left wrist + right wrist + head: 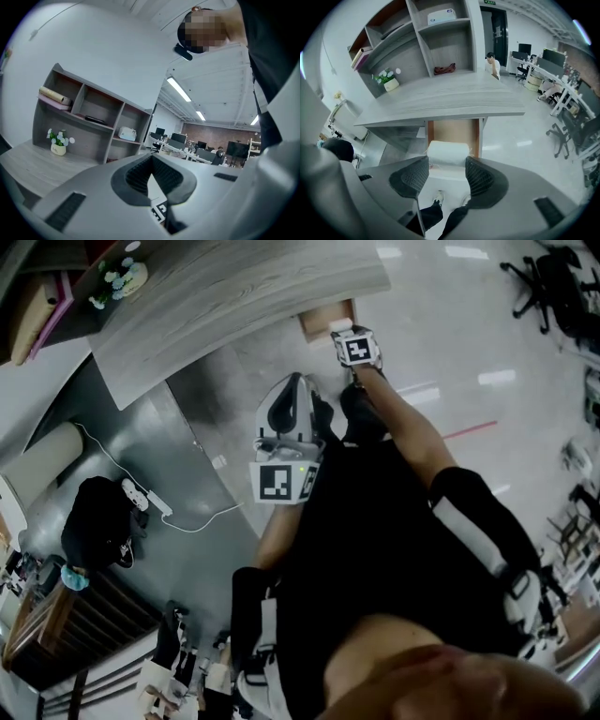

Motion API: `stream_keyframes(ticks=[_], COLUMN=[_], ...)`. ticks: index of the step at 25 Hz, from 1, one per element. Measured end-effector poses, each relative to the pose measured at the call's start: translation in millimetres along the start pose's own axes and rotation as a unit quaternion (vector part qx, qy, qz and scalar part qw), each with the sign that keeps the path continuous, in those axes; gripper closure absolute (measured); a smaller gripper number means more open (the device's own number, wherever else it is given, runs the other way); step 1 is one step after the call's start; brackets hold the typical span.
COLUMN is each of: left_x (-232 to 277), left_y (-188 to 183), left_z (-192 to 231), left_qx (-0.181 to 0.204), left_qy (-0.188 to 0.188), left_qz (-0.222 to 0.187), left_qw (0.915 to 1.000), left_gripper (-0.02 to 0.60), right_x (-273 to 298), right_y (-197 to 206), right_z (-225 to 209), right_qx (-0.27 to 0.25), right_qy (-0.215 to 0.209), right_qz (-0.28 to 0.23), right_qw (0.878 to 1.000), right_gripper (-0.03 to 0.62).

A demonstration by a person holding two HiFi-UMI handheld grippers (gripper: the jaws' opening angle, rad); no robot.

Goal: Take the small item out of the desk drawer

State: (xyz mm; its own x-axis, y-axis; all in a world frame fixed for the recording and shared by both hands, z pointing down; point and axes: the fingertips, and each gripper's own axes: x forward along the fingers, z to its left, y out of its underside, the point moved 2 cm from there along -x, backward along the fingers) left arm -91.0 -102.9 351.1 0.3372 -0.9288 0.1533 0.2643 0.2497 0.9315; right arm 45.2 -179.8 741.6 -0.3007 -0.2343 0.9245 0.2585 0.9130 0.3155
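White roll point(448, 153): sitting crosswise between the right tool's pads, hanging in the air just in front of the open drawer.
Right tool point(447, 160): pinching the white roll by its two ends, pointing steeply down.
Left tool point(151, 158): pointing roughly level, its jaws pressing together at the tips with nothing between them.
Drawer point(452, 131): standing pulled out under the table edge, showing a bare brown bottom.
Table point(440, 101): carrying a shelf unit point(436, 42) and a small flower pot point(389, 80).
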Motion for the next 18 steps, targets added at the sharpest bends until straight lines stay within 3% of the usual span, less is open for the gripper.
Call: stream_keyframes(ticks=[6,13,18], left_x=[8,14,16], left_y=[-4,-21,-25], left_z=[-6,-17,-19], left_qx=[0.011,0.024,0.03], left_qy=[-0.012,-0.025,-0.031], left_qz=[0.007,-0.008,-0.016], left_qw=[0.9998,0.9994,0.999], left_gripper=[0.583,0.583,0.583], right_x=[-23,-55,-78], right_y=[-13,-23,-36], right_z=[3,-4,6], right_qx=[-0.002,-0.057,-0.081], right_qy=[-0.03,-0.022,-0.042], right_qz=[-0.017,-0.032,-0.055], right_qw=[0.999,0.998,0.994], right_gripper=[0.35,0.35,0.35])
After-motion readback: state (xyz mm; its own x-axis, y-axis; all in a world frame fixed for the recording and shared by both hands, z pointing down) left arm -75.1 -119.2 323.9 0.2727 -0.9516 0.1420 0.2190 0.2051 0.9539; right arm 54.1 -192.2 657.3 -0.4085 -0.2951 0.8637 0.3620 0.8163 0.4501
